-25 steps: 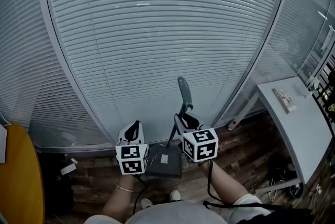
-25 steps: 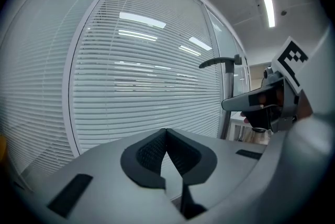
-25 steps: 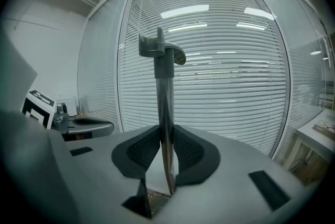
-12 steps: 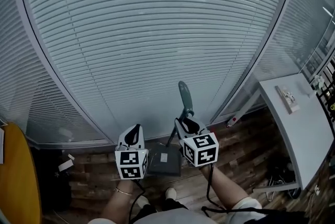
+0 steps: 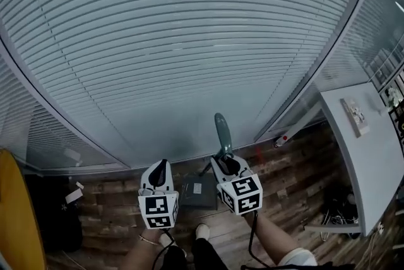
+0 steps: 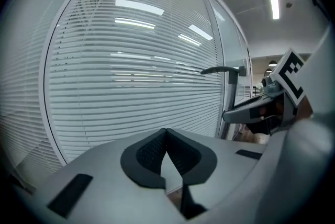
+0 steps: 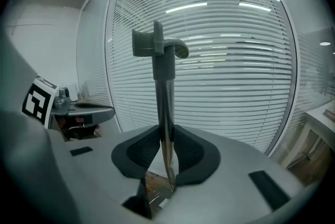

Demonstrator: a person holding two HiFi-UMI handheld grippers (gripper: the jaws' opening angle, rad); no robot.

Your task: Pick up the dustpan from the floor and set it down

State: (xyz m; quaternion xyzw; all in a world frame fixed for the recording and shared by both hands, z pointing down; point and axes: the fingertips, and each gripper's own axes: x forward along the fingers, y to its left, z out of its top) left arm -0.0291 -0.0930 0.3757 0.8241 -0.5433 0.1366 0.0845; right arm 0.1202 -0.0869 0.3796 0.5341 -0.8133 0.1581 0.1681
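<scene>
Standing upright, the dustpan handle (image 7: 165, 108) is clamped by the right gripper (image 7: 166, 163), its dark pan (image 5: 199, 193) seen low at the wooden floor (image 5: 297, 177). The left gripper (image 6: 166, 133) is closed on nothing, jaws pressed together.

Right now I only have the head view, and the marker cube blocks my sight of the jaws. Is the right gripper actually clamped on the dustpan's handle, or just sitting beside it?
Observer: Clamped. In the right gripper view, the right gripper has both pads pressed against the dustpan's handle, which stands upright between them.
Operator: And the left gripper, is it carrying anything?
Observer: No. The left gripper view shows the left gripper shut, with its pad tips touching and nothing between them.
</scene>
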